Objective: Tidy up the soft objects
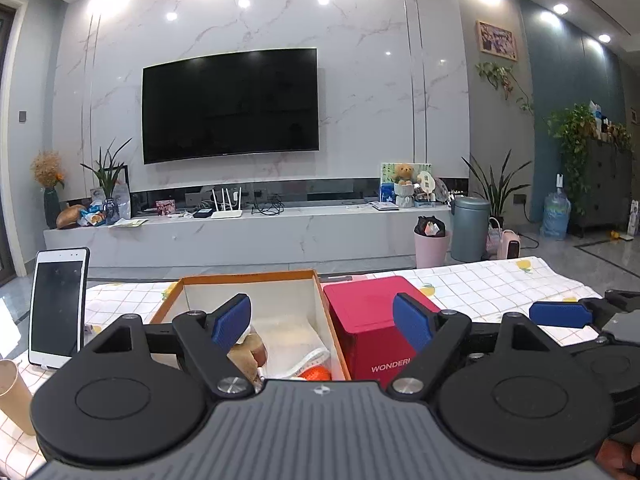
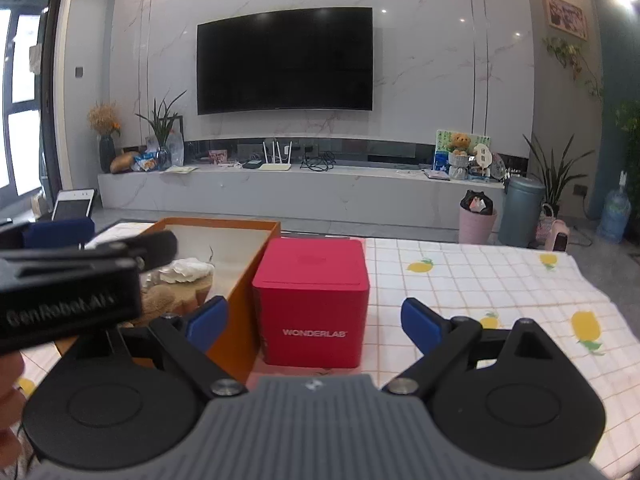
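Both claws hung open and empty: the left claw (image 1: 322, 322) above the orange box (image 1: 240, 280) holding the soft toys (image 1: 250, 350), the right claw (image 2: 314, 322) facing the red box (image 2: 312, 300) mid-tabletop (image 2: 500, 280). Crowded together, they risked colliding or nudging that red box.

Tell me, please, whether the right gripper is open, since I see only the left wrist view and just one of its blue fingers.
Observer: Yes, the right gripper is open, with nothing between its fingers.
Operator: What stands ahead of it?
Observer: The red box, its front reading WONDERLAB in full.
Operator: What does my own finger hide inside the orange box?
Observer: A crumpled white piece lies there, just behind a brown plush.
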### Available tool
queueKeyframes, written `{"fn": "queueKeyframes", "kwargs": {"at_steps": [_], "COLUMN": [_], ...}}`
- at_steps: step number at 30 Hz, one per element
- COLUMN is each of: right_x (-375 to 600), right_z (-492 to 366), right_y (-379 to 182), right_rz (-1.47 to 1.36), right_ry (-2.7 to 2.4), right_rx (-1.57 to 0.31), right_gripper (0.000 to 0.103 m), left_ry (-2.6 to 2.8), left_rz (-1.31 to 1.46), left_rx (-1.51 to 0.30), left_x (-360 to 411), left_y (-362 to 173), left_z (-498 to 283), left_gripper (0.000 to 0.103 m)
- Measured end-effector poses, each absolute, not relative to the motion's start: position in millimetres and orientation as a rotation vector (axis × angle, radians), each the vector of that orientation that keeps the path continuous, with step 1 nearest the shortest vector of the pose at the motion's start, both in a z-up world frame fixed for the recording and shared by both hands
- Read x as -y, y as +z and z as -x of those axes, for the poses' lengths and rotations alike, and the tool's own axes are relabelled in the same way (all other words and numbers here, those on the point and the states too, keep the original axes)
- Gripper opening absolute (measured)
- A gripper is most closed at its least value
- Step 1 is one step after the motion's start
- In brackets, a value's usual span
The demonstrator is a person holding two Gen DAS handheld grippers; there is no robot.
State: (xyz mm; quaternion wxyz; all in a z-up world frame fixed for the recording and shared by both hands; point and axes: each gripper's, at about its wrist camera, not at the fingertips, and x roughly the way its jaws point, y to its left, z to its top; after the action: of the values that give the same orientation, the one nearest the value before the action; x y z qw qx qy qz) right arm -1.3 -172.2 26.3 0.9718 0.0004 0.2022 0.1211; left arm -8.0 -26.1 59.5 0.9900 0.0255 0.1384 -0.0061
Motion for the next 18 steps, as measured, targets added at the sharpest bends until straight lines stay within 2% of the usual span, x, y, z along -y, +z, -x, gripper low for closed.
{"fn": "queueKeyframes", "kwargs": {"at_steps": [7, 18], "right_x": [157, 162], "right_z": [5, 6], "right_y": [20, 17], "right_rz": [0.099, 0.088], "right_ry": [0.178, 0.182], "right_rx": [-0.388, -0.383], "right_gripper": [0.093, 0.093], "left_ry": [-0.023, -0.019], "left_rz": [-0.013, -0.018], "left_rx": [-0.307, -0.311], "left_x": [20, 23], "left_y": [50, 51], "left_z": [4, 7], "left_gripper": [0.095, 0.095]}}
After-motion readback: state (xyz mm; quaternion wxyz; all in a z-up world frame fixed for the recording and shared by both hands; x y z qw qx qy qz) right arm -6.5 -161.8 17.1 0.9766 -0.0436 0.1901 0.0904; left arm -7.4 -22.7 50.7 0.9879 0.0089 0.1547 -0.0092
